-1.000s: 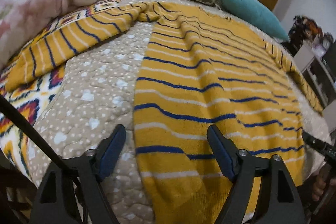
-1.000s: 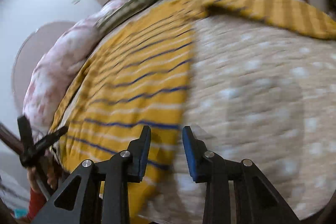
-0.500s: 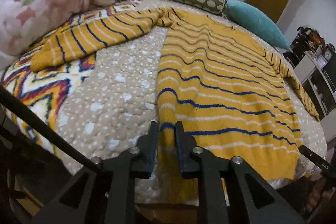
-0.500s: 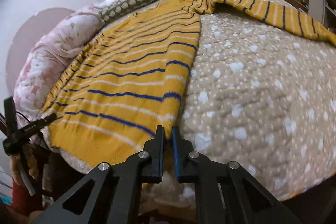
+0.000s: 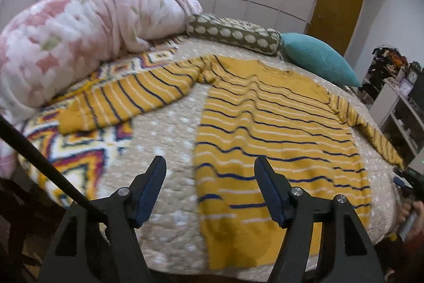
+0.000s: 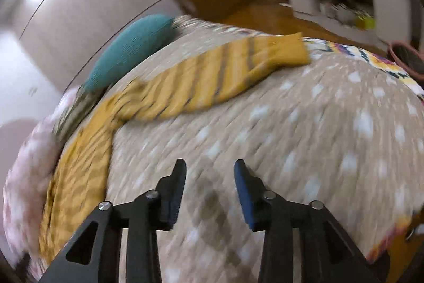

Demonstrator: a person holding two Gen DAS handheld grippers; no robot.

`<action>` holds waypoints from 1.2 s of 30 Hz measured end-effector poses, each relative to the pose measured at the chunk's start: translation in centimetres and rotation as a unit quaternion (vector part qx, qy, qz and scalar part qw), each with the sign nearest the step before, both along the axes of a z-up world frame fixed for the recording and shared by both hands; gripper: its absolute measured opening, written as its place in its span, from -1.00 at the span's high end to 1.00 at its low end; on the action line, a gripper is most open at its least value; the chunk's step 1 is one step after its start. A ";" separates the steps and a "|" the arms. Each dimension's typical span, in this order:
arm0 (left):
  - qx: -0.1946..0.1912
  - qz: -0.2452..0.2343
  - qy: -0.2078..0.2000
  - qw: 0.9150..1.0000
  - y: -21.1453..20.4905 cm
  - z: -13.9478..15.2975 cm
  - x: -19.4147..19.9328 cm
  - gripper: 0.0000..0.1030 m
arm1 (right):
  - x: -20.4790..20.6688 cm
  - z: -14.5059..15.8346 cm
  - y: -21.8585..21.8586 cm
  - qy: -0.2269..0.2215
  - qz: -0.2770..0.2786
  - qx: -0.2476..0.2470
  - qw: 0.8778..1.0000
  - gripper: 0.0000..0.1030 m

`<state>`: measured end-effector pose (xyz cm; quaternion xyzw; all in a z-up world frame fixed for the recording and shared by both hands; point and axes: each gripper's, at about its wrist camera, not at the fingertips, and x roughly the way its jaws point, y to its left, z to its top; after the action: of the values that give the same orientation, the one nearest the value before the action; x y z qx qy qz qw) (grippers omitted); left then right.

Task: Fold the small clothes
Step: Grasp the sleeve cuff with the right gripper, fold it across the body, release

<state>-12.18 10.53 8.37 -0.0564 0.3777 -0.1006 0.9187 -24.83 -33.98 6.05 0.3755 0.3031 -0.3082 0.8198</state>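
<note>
A yellow sweater (image 5: 267, 129) with blue and white stripes lies flat on the bed, both sleeves spread outward. My left gripper (image 5: 210, 183) hovers above its lower left hem corner, jaws opening, with no cloth pinched between the pads. In the blurred right wrist view, my right gripper (image 6: 209, 190) hangs over the dotted beige quilt (image 6: 304, 139), jaws opening, nothing between them. The sweater's right sleeve (image 6: 217, 76) stretches across the quilt beyond it, and the body (image 6: 76, 177) lies at the left.
A pink floral duvet (image 5: 66, 39) is heaped at the far left, with a spotted bolster (image 5: 233, 32) and a teal pillow (image 5: 318, 59) at the bed's head. A patterned blanket (image 5: 79, 150) covers the left side. Shelves (image 5: 397, 108) stand at the right. A hand (image 5: 410, 216) shows at the right edge.
Both grippers were shut on the sweater's hem corners half a second ago and have let go and opened. The left one rose; the right one swung right, toward the sleeve.
</note>
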 end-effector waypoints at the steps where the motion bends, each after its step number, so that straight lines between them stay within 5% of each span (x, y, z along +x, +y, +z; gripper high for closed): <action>1: -0.006 -0.005 0.006 1.000 -0.3 -0.2 0.2 -0.32 | 0.1 -0.2 -1.2 -0.007 -0.012 0.009 1.000 0.19; 8: 0.016 -0.029 0.012 0.999 -2.9 -1.0 0.5 -0.32 | 2.9 -0.7 -8.5 -0.010 -0.096 0.019 0.995 0.20; 9: 0.021 -0.028 0.011 0.999 -3.0 -1.0 0.5 -0.32 | 3.2 -0.9 -9.3 -0.013 -0.099 0.030 0.995 0.28; 11: 0.026 -0.025 0.009 0.999 -2.8 -0.8 0.5 -0.32 | 3.6 -1.1 -11.0 -0.030 -0.109 0.054 0.992 0.78; 21: 0.013 0.014 -0.006 1.000 0.1 -0.1 1.1 -0.32 | 4.1 5.0 -15.7 -0.029 -0.169 0.001 0.985 0.87; 28: -0.010 0.028 -0.002 1.000 2.7 -0.8 0.9 -0.32 | 16.5 10.7 -5.8 -0.004 0.013 -0.099 0.995 0.87; 31: -0.024 0.035 0.001 0.999 4.2 -1.1 0.6 -0.32 | 23.0 11.7 1.5 -0.006 0.119 -0.116 0.986 0.88; 36: -0.038 0.054 -0.007 0.998 7.0 -1.3 -0.1 -0.32 | 33.8 9.3 14.6 0.024 0.263 -0.132 0.955 0.88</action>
<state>-12.29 17.49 7.10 -0.1115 0.3637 -0.0652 0.9225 9.01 -19.40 15.35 0.1636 0.3670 -0.1278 0.9068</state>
